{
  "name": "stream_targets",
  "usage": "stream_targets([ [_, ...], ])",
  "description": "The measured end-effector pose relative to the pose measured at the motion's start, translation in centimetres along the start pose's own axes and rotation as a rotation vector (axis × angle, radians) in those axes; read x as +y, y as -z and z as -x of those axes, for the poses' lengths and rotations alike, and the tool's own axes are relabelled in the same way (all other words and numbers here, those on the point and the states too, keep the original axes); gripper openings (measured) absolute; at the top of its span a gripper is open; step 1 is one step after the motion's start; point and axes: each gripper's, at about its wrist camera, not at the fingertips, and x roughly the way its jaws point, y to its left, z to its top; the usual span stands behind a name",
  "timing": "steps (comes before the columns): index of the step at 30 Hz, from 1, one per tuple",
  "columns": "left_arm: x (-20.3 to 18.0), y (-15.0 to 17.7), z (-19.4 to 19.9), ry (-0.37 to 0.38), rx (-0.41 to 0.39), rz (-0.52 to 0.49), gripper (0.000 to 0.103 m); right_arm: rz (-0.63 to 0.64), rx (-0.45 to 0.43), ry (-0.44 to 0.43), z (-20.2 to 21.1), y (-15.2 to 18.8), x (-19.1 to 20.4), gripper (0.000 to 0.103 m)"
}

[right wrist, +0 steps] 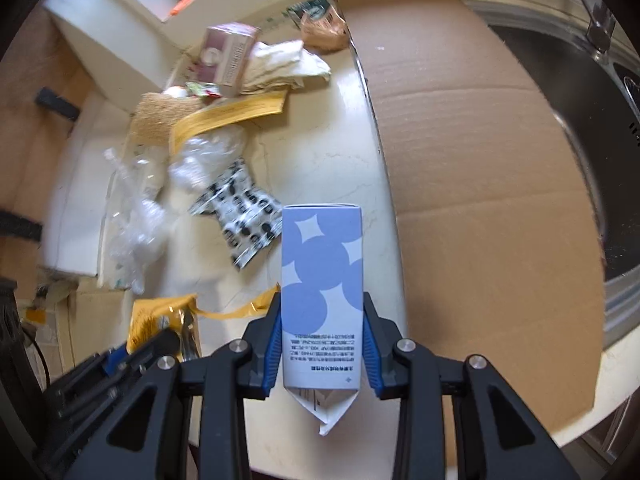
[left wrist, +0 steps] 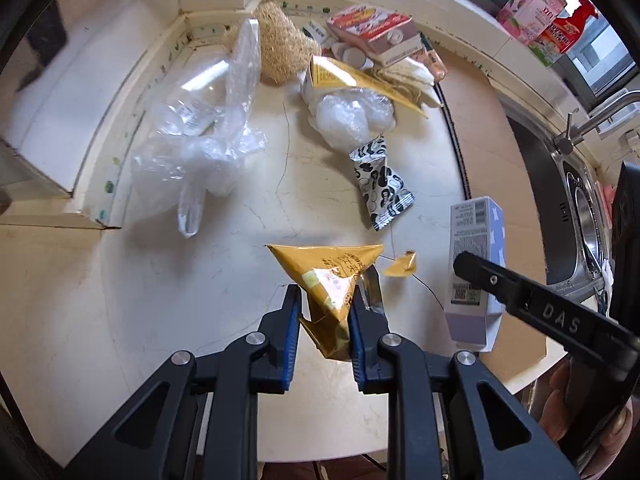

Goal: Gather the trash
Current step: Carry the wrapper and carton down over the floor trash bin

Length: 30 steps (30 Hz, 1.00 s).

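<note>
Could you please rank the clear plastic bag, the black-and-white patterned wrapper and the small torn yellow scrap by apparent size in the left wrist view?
1. clear plastic bag, largest.
2. black-and-white patterned wrapper.
3. small torn yellow scrap, smallest.
All lie on the counter at roughly middle distance, so the order looks safe.

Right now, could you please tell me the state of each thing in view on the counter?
Left hand-held gripper: shut on yellow wrapper.
Right hand-held gripper: shut on blue box, whose end flap is open.
Black-and-white packet: crumpled, lying loose.
Clear plastic bag: crumpled, untouched.
Torn yellow scrap: loose on the counter.
</note>
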Motion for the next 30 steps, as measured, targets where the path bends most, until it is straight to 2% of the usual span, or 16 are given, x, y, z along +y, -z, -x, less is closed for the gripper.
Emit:
stream_targets([
  [6, -2.0, 1.6, 4.2, -0.025, -0.053, -0.022, 0.018, 0.072, -0.039, -0.051, 4.8, 3.6, 0.3, 0.035],
  [11, -2.6, 5.4, 8.7, -0.038, -0.096, -0.043, 0.017, 0.169, -0.070, -0.066, 8.8, 7.6, 0.5, 0.035],
  [15, -4.6, 8.6, 11.8, -0.040, -0.128, -0.064, 0.017, 0.217, -0.082, -0.097, 11.5, 10.5, -0.2, 0.035],
  [24, -8.4, 15.8, 14.3, -0.056, -0.110, -0.065, 0.017, 0.316, -0.069, -0.134, 15.1, 17.3, -3.1, 0.035],
  [30, -10.1, 21.0, 14.9, -0.054, -0.095, -0.064, 0.017, 0.361, -0.078, -0.138, 15.9, 21.1, -5.5, 0.035],
])
